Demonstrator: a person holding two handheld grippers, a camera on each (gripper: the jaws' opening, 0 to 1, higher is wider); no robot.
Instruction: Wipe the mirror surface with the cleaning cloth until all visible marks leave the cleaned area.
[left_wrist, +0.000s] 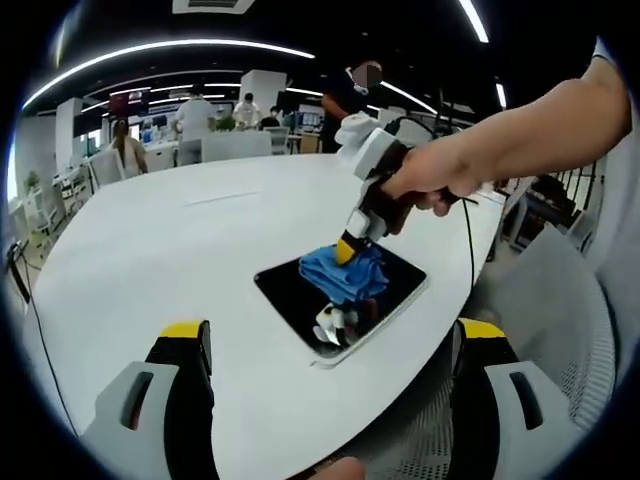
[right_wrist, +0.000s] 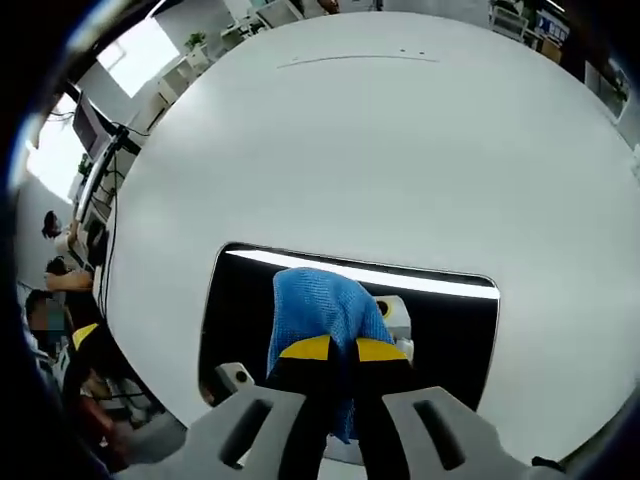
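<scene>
in the left gripper view we are looking across a big white table (left_wrist: 150, 250) at a dark mirror (left_wrist: 400, 275) lying flat near the table's near edge. a blue cloth (left_wrist: 345, 272) is sitting bunched on the mirror's middle, and the right gripper (left_wrist: 347, 248) is coming down onto it from above, held by a hand (left_wrist: 430, 175) with a bare forearm reaching in from the right. a cable (left_wrist: 468, 250) is hanging from that gripper toward the table edge. our left gripper (left_wrist: 330, 345) is hovering short of the mirror with its two yellow-tipped jaws spread wide apart and nothing between them. the mirror's near part is reflecting a pale, blurry shape that we cannot identify.

in the right gripper view we are looking down along the right gripper (right_wrist: 345, 350), whose jaws are pressed close together and pinching the blue cloth (right_wrist: 315, 305), which is spreading out ahead of the tips onto the mirror (right_wrist: 450, 330). the glass is reflecting a bright strip of ceiling light along its far edge. the white table (right_wrist: 400, 150) is stretching away beyond it.

people are standing and sitting in the office far behind the table.
</scene>
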